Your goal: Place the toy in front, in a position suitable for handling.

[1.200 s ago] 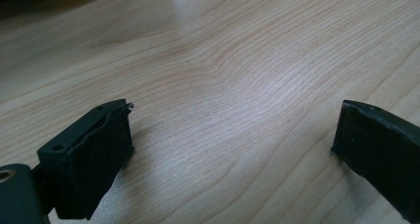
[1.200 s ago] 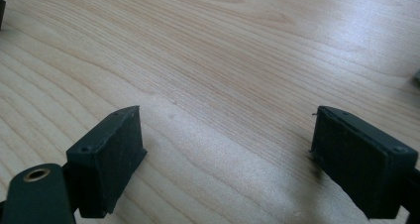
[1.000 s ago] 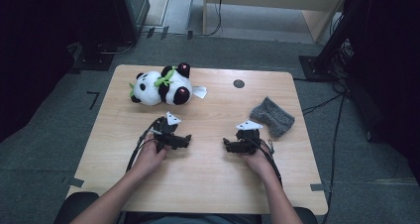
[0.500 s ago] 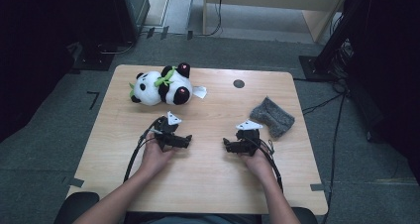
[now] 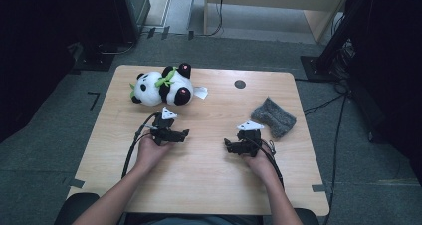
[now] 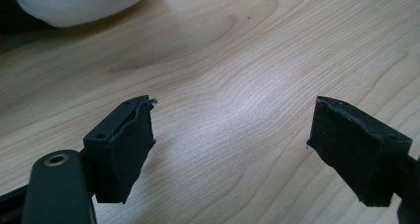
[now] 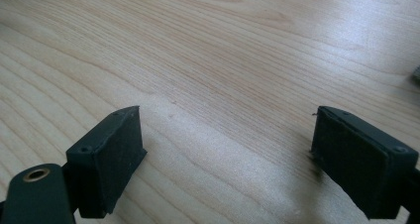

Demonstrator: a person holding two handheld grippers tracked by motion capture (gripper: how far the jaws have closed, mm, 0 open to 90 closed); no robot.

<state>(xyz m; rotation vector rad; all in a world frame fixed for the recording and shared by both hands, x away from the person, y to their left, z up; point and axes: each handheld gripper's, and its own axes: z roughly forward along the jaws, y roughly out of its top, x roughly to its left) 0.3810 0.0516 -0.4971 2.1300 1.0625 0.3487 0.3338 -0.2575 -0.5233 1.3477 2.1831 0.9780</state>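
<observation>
A black-and-white panda plush (image 5: pixel 161 85) with a green leaf lies at the table's far left; its white fur shows at the top of the left gripper view (image 6: pixel 74 3). My left gripper (image 5: pixel 185 133) rests on the wood just in front of the panda, pointing right. Its jaws have just been closing a little, but they stand apart with only bare wood between them (image 6: pixel 233 135). My right gripper (image 5: pixel 226 144) points left toward it and is open over bare table (image 7: pixel 228 144). A grey knitted cloth (image 5: pixel 273 116) lies behind the right hand.
The light wooden table (image 5: pixel 209 185) has a small black round mark (image 5: pixel 240 84) near its far edge. A white tag (image 5: pixel 200 92) sticks out beside the panda. Cables trail from both grippers toward the near edge. Dark equipment stands on the floor around the table.
The left hand has shifted only slightly, staying in front of the panda. The right hand has kept still. Nothing was taken hold of or let go.
</observation>
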